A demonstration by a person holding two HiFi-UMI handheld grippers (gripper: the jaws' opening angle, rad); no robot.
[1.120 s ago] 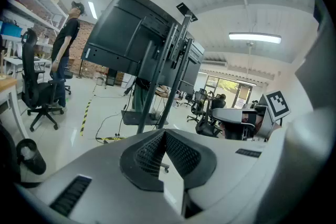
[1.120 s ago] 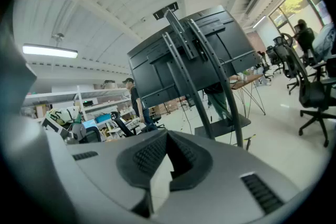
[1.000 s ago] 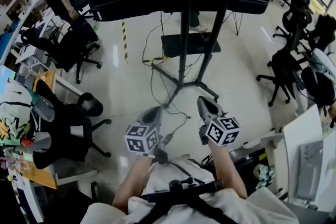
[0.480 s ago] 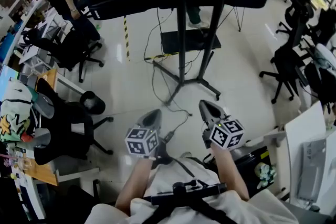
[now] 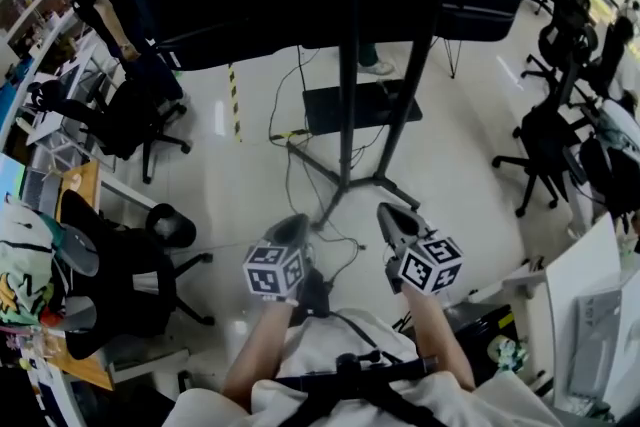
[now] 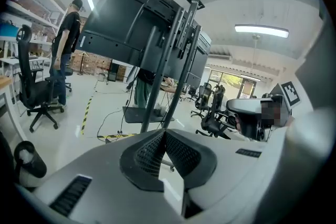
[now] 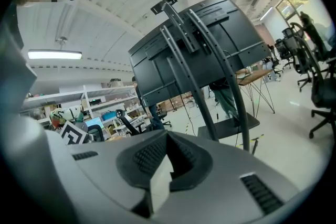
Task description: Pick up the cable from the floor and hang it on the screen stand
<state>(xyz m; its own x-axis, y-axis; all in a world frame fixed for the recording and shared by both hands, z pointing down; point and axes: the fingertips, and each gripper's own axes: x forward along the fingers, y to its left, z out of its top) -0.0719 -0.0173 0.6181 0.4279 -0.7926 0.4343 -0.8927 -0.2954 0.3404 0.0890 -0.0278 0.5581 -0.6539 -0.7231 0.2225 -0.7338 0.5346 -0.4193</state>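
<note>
Left gripper (image 5: 291, 223) and right gripper (image 5: 386, 213) are both closed with nothing in them. The cable (image 5: 340, 237) lies on the floor below and just ahead, between the two, its length running away from you to the screen stand (image 5: 347, 85) base. Either hand looks equally near. Stand legs sit just beyond, with an office chair (image 5: 130, 260) at your left

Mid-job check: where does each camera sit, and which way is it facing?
Head view: on the person's head, steeply down at cable and screen stand; forearms, left gripper, right gripper show.
Left gripper view: on that gripper, along its shut, empty jaws toward the stand.
Right gripper view: likewise, shut and empty, facing the stand.
Shared: the screen stand.
</note>
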